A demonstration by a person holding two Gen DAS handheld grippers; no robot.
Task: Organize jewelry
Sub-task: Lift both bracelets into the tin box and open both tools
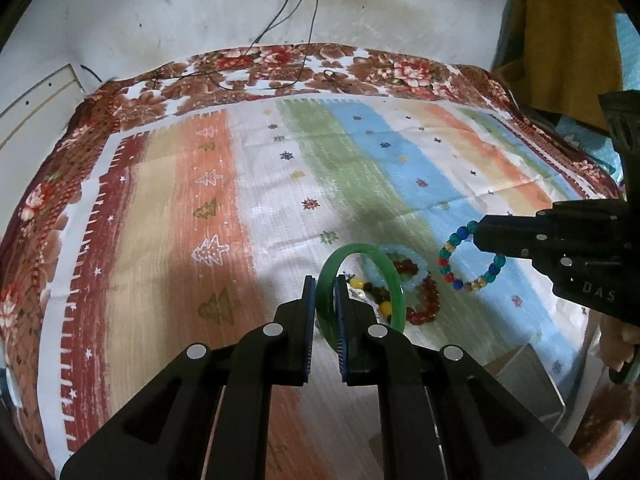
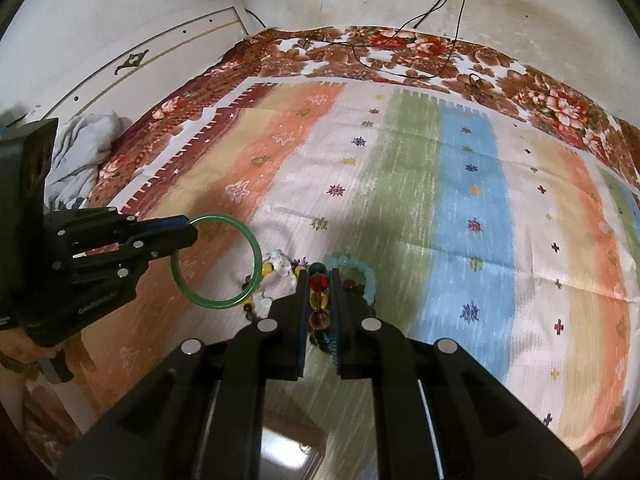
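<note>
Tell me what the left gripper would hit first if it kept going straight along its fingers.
Probably the pile of beaded bracelets on the striped cloth, just beyond the green bangle the left gripper holds; depth is unclear.

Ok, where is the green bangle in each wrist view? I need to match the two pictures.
Left wrist view: green bangle bottom centre, clamped between the left gripper fingers.
Right wrist view: green bangle at middle left, held out by the left gripper from the left edge.
Shared landmark: the heap of beaded bracelets on the striped cloth, just beyond the bangle.
</note>
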